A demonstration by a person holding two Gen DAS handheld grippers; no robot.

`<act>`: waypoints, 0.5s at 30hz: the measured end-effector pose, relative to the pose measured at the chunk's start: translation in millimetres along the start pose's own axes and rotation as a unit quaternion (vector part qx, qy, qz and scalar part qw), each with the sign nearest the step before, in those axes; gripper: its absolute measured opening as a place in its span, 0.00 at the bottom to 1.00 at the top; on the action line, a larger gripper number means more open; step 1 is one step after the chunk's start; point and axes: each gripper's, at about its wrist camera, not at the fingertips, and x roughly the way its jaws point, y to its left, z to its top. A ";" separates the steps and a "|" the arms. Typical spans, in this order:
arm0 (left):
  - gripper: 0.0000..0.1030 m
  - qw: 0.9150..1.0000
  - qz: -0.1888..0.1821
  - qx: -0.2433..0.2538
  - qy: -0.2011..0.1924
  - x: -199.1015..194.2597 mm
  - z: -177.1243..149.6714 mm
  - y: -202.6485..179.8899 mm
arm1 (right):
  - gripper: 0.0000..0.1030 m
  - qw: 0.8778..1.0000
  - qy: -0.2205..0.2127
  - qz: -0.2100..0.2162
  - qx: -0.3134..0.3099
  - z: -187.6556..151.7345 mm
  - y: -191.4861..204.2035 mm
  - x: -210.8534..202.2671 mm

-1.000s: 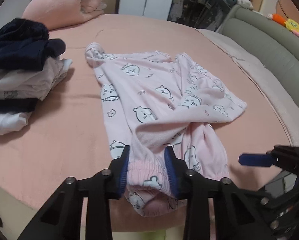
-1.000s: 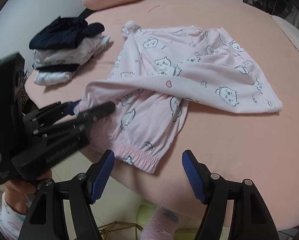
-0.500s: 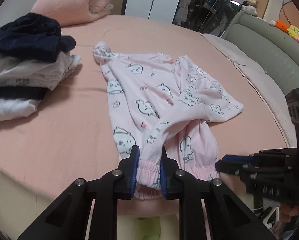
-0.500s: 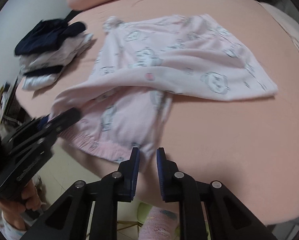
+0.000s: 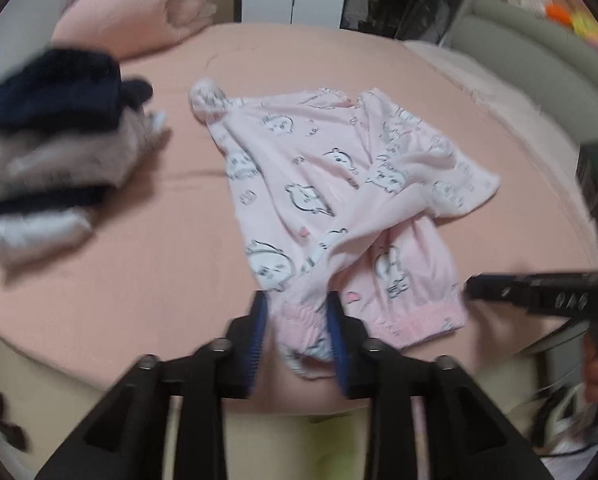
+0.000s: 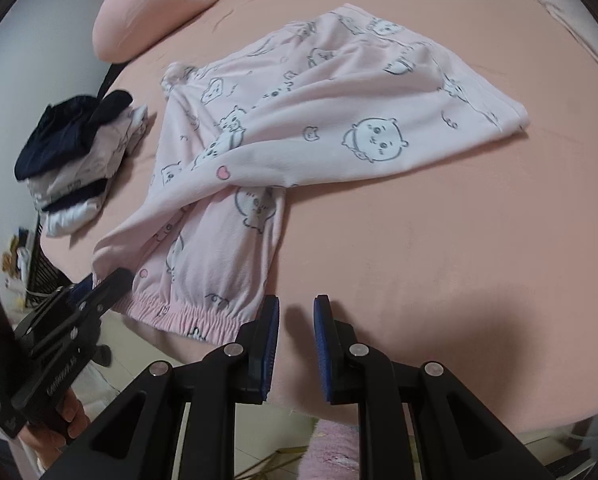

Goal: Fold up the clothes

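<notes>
Pink pyjama trousers [image 5: 339, 184] with a cartoon print lie spread on the pink bed [image 5: 139, 260], one leg crossed over the other. My left gripper [image 5: 299, 332] is shut on the elastic cuff of the upper leg at the bed's near edge. In the right wrist view the trousers [image 6: 339, 120] reach toward me, and the left gripper [image 6: 107, 284] pinches that cuff at lower left. My right gripper [image 6: 297, 320] is shut with nothing between its pads, just right of the lower leg's cuff [image 6: 195, 316]. Its tip shows in the left view as the right gripper [image 5: 475, 286].
A stack of folded navy and white clothes [image 5: 51, 148] sits left of the trousers, also the stack [image 6: 79, 152]. A rolled pink blanket [image 5: 147, 12] lies at the far end. A grey-green padded headboard [image 5: 539, 48] curves along the right. A hand [image 6: 59, 420] holds the left tool.
The right gripper went from wide open to shut and has come in beside the lower cuff. The left gripper keeps the cuff and has drawn it toward the bed edge; its view is now blurred.
</notes>
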 end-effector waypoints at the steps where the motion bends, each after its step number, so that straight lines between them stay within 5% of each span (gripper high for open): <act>1: 0.67 1.000 0.014 0.008 -0.009 -3.8 0.5 -1.9 | 0.17 1.000 -0.001 0.001 0.003 0.0 -0.8 -0.3; 3: 0.75 0.999 0.030 0.016 -0.027 -11.0 1.6 -3.2 | 0.31 1.000 -0.005 -0.001 0.008 0.5 -0.6 -1.2; 5: 0.75 0.998 0.039 0.029 -0.038 -14.6 4.2 -4.8 | 0.62 1.000 -0.016 -0.003 0.014 1.7 0.2 -3.3; 12: 0.75 0.988 0.090 0.111 -0.058 -14.4 18.1 -22.4 | 0.63 0.993 -0.053 0.068 0.081 7.9 -17.4 -13.1; 15: 0.75 0.985 0.084 0.138 -0.059 -9.2 24.6 -29.9 | 0.63 0.984 -0.051 0.108 0.130 8.1 -32.1 -8.4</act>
